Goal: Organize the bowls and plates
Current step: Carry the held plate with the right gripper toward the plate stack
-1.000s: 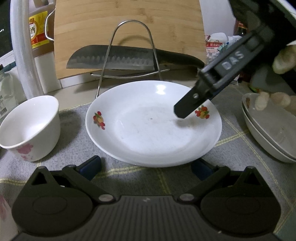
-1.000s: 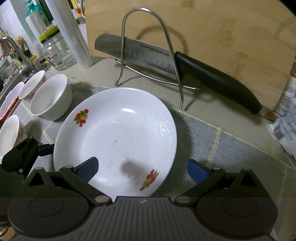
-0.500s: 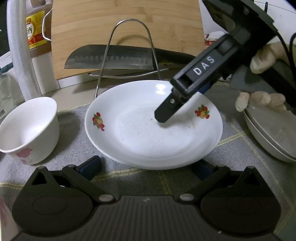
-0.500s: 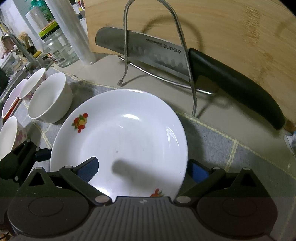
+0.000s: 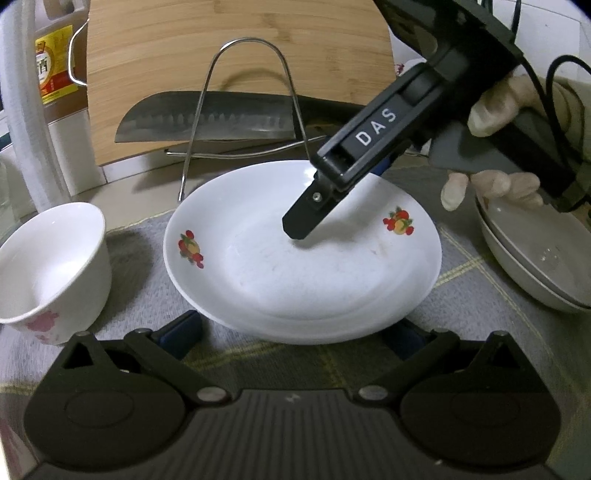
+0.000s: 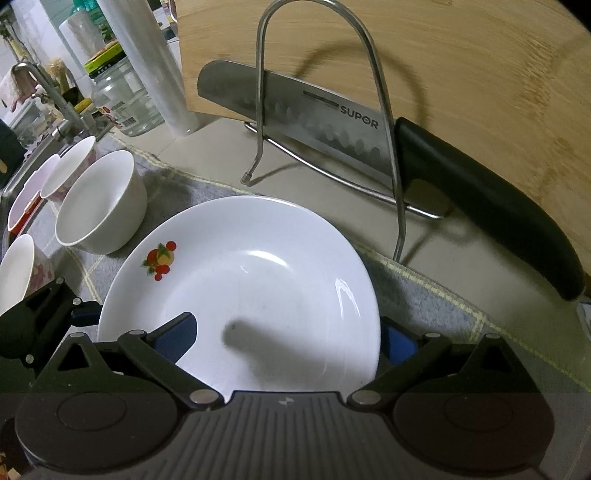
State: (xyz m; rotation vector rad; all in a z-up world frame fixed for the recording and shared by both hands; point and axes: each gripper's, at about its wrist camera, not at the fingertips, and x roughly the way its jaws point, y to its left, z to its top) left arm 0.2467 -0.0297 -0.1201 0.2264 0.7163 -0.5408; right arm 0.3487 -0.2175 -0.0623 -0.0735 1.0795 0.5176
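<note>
Your right tongs gape wide, one finger over the fruit-print plate, one outside its rim, gripping nothing | your left tongs open, empty, at its near edge | plate flat on grey mat on tabletop, before wire rack holding cleaver | white bowl left of plate.

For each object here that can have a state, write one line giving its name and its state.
Fruit-print plate: empty, right way up, on the grey mat.
White bowl: upright, empty.
Stacked dishes: nested, right way up.
Knife: resting in the wire rack.
Left gripper: open.
Right gripper: open, straddling the plate's rim.
</note>
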